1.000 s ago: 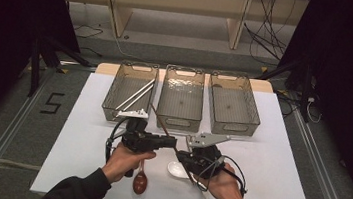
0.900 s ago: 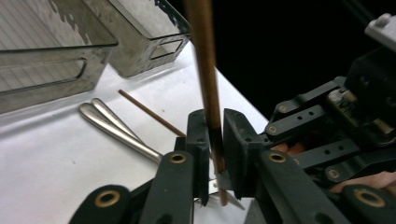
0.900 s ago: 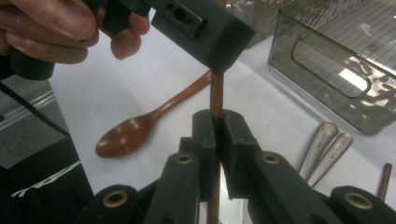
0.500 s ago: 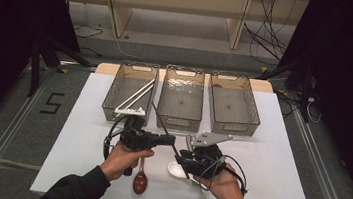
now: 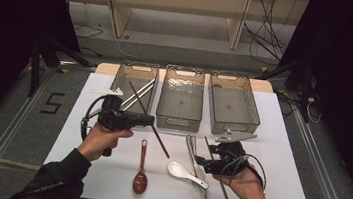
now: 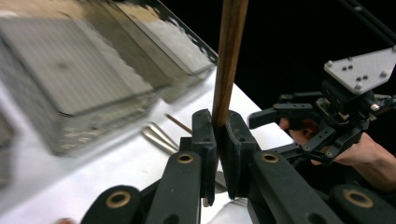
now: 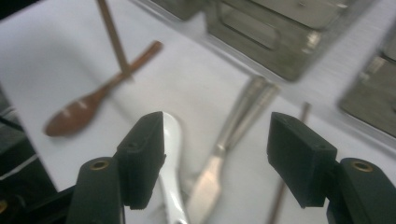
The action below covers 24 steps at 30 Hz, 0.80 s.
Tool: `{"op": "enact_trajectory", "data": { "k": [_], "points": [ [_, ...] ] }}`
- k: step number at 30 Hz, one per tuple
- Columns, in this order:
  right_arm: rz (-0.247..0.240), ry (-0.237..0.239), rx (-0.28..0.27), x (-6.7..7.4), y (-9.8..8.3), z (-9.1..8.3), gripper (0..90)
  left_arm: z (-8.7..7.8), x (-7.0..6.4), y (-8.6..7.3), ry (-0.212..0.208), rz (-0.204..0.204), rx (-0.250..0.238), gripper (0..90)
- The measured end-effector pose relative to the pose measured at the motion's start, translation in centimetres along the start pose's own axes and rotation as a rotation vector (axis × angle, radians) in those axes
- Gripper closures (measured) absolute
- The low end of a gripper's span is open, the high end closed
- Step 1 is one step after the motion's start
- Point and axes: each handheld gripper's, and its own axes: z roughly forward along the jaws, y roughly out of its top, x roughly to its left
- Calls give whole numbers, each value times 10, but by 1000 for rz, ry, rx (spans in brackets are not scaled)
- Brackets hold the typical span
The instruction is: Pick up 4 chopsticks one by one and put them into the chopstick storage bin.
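Note:
My left gripper (image 5: 149, 122) is shut on a brown chopstick (image 5: 140, 100), which slants from over the left bin down toward the table's middle. In the left gripper view the chopstick (image 6: 229, 60) rises from between the pressed pads of my left gripper (image 6: 218, 135). My right gripper (image 5: 199, 162) sits at the front right; its jaws have just been opening and stand wide in the right gripper view (image 7: 215, 158), gripping nothing. Below them lie a white spoon (image 7: 173, 140) and a metal knife (image 7: 233, 140). A second chopstick (image 5: 218, 177) lies under the right hand.
A brown wooden spoon (image 5: 141, 173) lies near the front edge. Three clear bins stand in a row at the back: the left bin (image 5: 135, 67) holds metal utensils, the middle bin (image 5: 183, 72) and right bin (image 5: 234, 78) look bare inside.
The left hand has moved left and up, lifting the chopstick off the table. The right gripper's jaws have gone from nearly closed to wide apart and the hand has shifted slightly.

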Motion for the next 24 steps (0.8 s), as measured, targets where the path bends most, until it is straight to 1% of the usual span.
{"op": "enact_trajectory", "data": {
  "k": [1,5,8,10,11,13,16,19,24],
  "points": [
    [8,-17,7,-3,-2,-2,370,-4,3,3,5,-1,-3,843],
    [46,-55,36,-16,-13,-8,348,-19,14,16,35,-13,-34,843],
    [72,-78,36,-22,-19,-13,333,-27,21,28,56,-18,-48,843],
    [82,-81,31,-25,-20,-16,326,-32,25,37,77,-19,-52,843],
    [83,-83,28,-25,-21,-17,325,-34,27,41,88,-23,-53,843],
    [80,-78,25,-25,-21,-18,324,-39,32,51,114,-17,-59,843],
    [77,-74,24,-23,-21,-18,319,-43,41,64,142,-34,-69,843],
    [76,-71,26,-22,-22,-18,316,-44,50,75,171,-49,-68,843],
    [79,-66,25,-22,-21,-17,314,-42,65,88,227,-69,-49,843]
  ]
}}
